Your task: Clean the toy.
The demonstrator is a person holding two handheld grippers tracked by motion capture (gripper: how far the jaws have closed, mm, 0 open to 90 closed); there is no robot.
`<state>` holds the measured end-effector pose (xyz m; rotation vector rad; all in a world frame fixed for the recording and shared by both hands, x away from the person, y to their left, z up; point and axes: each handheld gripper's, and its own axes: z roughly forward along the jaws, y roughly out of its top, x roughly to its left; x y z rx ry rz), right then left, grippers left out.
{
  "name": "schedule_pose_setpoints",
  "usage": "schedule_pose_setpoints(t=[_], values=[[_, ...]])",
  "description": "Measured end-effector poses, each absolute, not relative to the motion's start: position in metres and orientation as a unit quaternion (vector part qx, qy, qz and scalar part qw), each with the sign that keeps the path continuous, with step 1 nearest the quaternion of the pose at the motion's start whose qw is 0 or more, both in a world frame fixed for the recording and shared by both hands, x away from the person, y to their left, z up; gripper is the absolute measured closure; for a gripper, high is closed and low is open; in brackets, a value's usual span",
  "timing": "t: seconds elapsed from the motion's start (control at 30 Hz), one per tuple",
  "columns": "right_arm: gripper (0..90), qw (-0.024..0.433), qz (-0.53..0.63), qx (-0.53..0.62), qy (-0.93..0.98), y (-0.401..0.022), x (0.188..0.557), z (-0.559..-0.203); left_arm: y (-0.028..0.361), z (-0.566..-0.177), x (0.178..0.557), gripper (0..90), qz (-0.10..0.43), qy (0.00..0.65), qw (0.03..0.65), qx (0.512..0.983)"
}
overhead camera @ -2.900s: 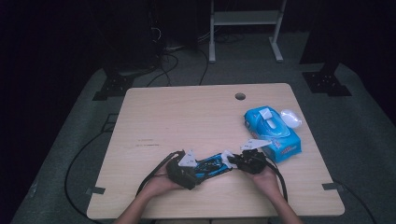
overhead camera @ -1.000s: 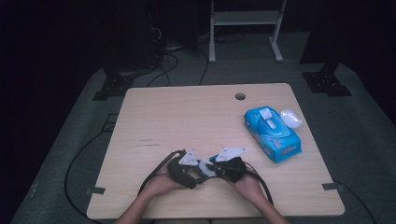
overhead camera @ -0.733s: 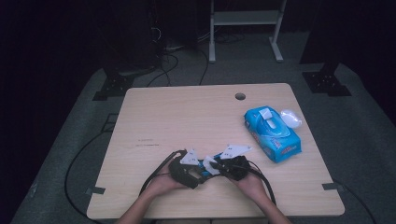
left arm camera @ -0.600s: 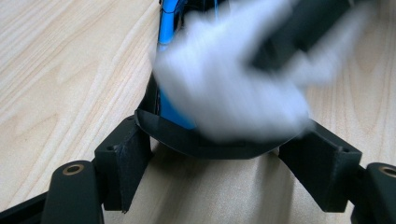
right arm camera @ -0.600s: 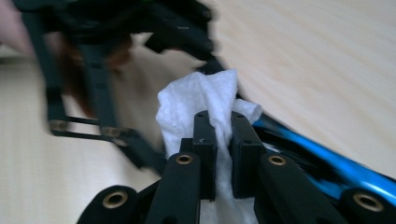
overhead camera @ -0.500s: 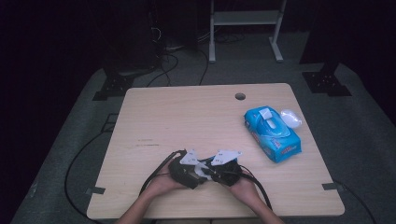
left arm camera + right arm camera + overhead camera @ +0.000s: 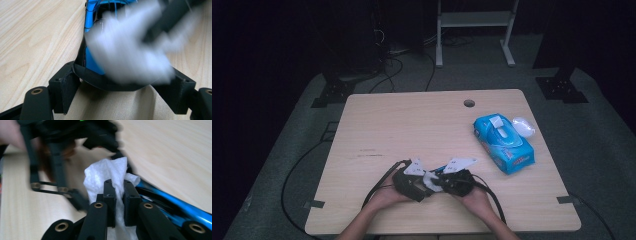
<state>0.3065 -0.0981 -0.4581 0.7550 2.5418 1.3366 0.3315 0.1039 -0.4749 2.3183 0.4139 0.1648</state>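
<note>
nearest me, at the front edge of the table [image 7: 377,115], both grippers sat nose to nose. my right gripper [image 7: 117,192] was clenched on a white wipe [image 7: 105,173], jaws pinching it mid-fold with cloth bulging out either side. my left gripper [image 7: 409,181] was clamped around a blue and black object [image 7: 91,53], its dark rim seated against both jaws; i couldn't make out what the thing was, glossy blue shell, black frame. the wipe was pressed on top of it, motion-smeared in the left gripper view.

handling, as i judged it: the wipe was soft, light, limp, so a pinch through a bunched fold seemed the place to hold, since a loose corner would slip out. the blue object looked rigid and slick, possibly easy to scuff, so gripping by the black rim made sense.

farther out, right of centre, lay a blue wipes pack [image 7: 503,142] with its flap up, and a small white lid-like piece [image 7: 523,126] just beside it.

count: two grippers, one wipe out, one blue object, one pack.
</note>
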Motion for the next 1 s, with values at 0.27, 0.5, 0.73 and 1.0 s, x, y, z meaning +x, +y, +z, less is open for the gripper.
schedule_pose_setpoints(t=[0.27, 0.5, 0.73, 1.0], values=[[82.1, 0.133, 0.427, 0.27, 0.853, -0.118, 0.315, -0.45, 0.104, -0.475, 0.332, 24.0, 0.065, 0.159, 0.378, 0.91], [82.2, 0.122, 0.433, 0.269, 0.852, -0.115, 0.311, -0.452, 0.102, -0.475, 0.331, 23.2, 0.069, 0.164, 0.382, 0.907], [82.1, 0.127, 0.42, 0.241, 0.865, -0.102, 0.308, -0.452, 0.103, -0.474, 0.331, 23.9, 0.072, 0.158, 0.377, 0.91], [82.1, 0.151, 0.406, 0.301, 0.85, -0.145, 0.322, -0.45, 0.104, -0.474, 0.331, 24.0, 0.072, 0.156, 0.377, 0.91]])
